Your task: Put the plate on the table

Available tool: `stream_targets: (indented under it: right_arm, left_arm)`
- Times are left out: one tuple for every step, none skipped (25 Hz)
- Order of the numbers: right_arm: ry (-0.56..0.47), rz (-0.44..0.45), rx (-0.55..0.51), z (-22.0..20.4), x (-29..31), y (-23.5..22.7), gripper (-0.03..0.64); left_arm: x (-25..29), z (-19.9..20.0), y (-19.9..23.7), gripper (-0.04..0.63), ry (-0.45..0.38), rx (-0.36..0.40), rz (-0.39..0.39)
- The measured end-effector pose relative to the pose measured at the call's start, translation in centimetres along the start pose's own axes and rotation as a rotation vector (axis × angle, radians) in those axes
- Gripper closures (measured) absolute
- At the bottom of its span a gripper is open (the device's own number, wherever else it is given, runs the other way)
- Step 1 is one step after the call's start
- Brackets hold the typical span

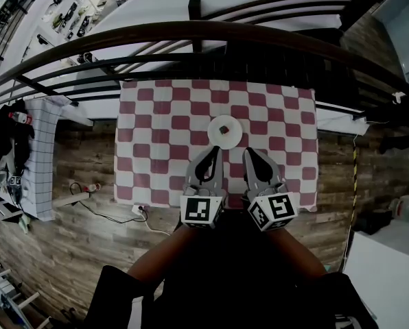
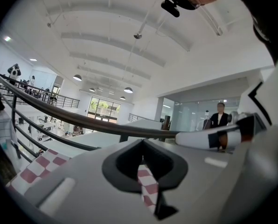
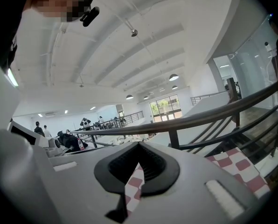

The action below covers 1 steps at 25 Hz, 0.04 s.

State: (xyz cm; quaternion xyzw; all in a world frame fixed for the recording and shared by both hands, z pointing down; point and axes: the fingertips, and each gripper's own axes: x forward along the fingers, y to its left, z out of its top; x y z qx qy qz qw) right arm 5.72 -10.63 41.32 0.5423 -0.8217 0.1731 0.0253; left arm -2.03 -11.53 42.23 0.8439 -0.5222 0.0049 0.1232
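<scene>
A white plate [image 1: 224,130] lies on the table with the red and white checked cloth [image 1: 156,125], a little past its middle. A small red and green object [image 1: 224,129] sits on the plate. Both grippers hang side by side over the near edge of the table, short of the plate and not touching it. The left gripper [image 1: 215,151] is shut with nothing in it. Beside it, the right gripper [image 1: 248,151] is also shut and empty. In the left gripper view [image 2: 143,143] and the right gripper view [image 3: 139,144], only a thin strip of checked cloth shows between the closed jaws.
A dark curved railing [image 1: 191,29] runs behind the table. At the left stands a table with a white grid cloth [image 1: 43,149]. A power strip and cables [image 1: 132,212] lie on the wooden floor. A person [image 2: 219,118] stands far off.
</scene>
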Motion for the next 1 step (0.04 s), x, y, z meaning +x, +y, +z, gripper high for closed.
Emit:
stream_targets:
  right_arm:
    - [0.001,0.0,0.002,-0.02,-0.06,-0.03,0.62]
  left_arm:
    - [-0.03,0.09,-0.09,0.584,0.001,0.001,-0.001]
